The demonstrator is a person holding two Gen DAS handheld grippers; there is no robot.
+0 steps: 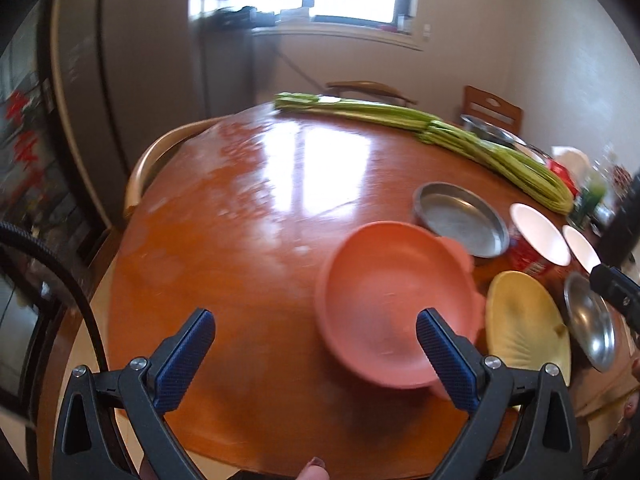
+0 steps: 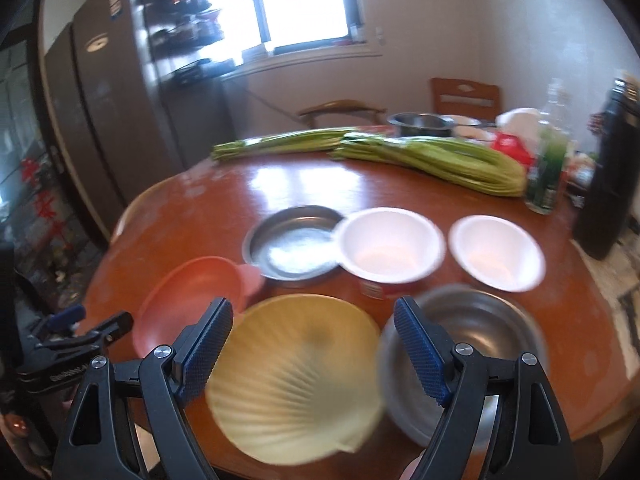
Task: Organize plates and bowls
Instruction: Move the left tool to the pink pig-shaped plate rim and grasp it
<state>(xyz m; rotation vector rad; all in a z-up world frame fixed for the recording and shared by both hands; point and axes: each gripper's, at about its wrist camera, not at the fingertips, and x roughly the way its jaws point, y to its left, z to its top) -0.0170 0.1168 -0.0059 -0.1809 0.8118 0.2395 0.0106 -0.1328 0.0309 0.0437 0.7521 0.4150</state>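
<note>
Both hand-held grippers are wide open and hold nothing. The left hand-held gripper (image 1: 316, 334) hovers over the near edge of the round wooden worktop (image 1: 248, 208), its right finger (image 1: 442, 354) overlapping the pink plate (image 1: 394, 304) in view; contact unclear. The right hand-held gripper (image 2: 314, 334) hangs above the yellow shell-shaped plate (image 2: 296, 384), with the steel bowl (image 2: 480, 344) just beside it to the right. Behind them sit the pink plate (image 2: 192, 296), a shallow metal dish (image 2: 292, 244) and two white bowls (image 2: 390, 244) (image 2: 496, 252), the nearer white one overlapping the metal dish rim. Bundles of green stalks (image 2: 432, 158) lie across the far side, near a green bottle (image 2: 548, 172) and a dark flask (image 2: 608, 168).
</note>
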